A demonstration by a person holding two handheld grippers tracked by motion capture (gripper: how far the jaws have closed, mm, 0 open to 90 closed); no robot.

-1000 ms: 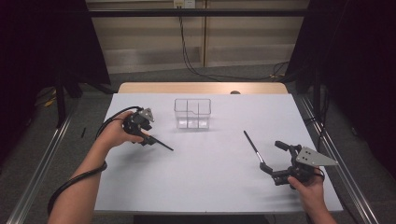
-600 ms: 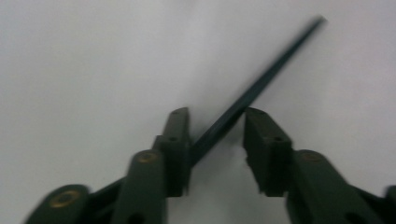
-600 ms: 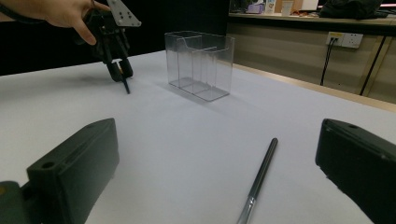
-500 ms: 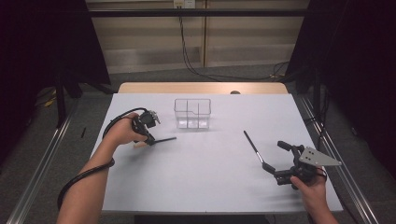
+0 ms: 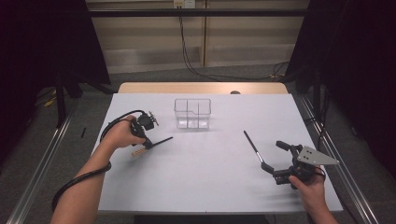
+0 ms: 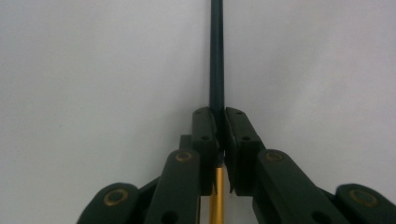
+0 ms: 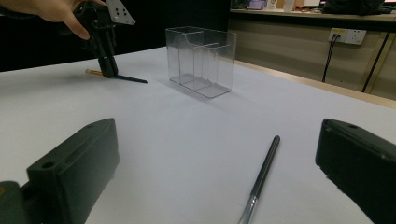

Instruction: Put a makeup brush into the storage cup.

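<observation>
Two brushes matter: the left gripper (image 5: 147, 141) pinches one brush (image 6: 216, 56) tight near the counter's (image 5: 205, 186) left edge, while the second brush (image 7: 264, 179) lies lengthwise between the right gripper's (image 5: 279, 161) wide-open jaws.

This looks like a lab or test room set up for recording. A white-covered table (image 5: 201, 182) stands on grey carpet, with metal rails (image 5: 39, 158) along its left and right edges, black curtains (image 5: 42, 42) at both sides, loose cables (image 5: 187, 51) past its far edge, and wall sockets (image 7: 346, 35) beyond.
</observation>
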